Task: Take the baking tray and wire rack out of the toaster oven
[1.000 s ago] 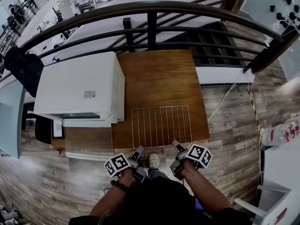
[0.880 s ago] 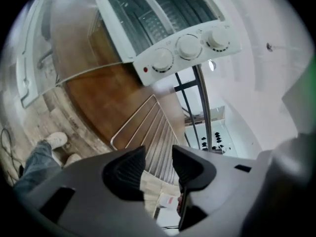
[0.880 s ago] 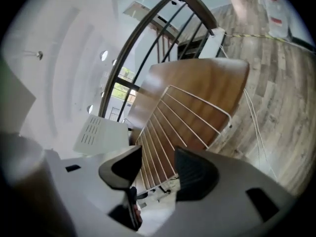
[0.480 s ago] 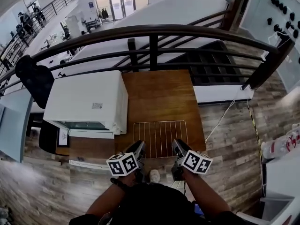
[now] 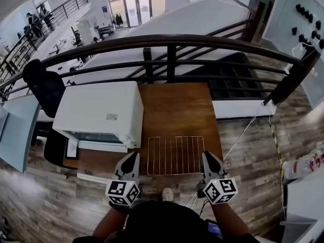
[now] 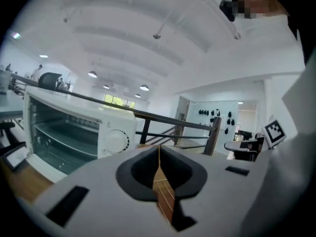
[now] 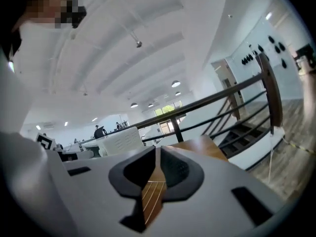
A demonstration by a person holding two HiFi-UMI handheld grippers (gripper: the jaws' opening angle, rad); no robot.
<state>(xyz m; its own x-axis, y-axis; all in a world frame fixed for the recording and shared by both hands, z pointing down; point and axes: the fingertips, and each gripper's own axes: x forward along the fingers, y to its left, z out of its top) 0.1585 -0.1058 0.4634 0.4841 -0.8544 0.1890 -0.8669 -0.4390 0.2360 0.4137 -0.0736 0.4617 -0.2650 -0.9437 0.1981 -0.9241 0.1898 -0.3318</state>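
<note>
At the far left, a white box-shaped toaster oven (image 5: 96,108) sits on the brown wooden tabletop (image 5: 174,108) with its clear glass door (image 5: 104,161) folded down flat in front of it. The left gripper view looks into the dim chamber, where pale ledges cross the inside; whether a baking tray lies in there cannot be told. Next comes the left tool (image 5: 131,157), held over the door's right end and pointing away from the person. Its jaws have just been closing and now meet, leaving only a thin slit with nothing between them. The silver wire rack (image 5: 175,155) is out of the oven and lies flat on the tabletop just beside the oven's right side, close to the near edge and between the two tools. The right tool (image 5: 208,157) hangs by the rack's right edge, clear of it. Its jaws have just been closing too and stand together on nothing. A dark curved metal railing (image 5: 172,39) runs behind the tabletop
</note>
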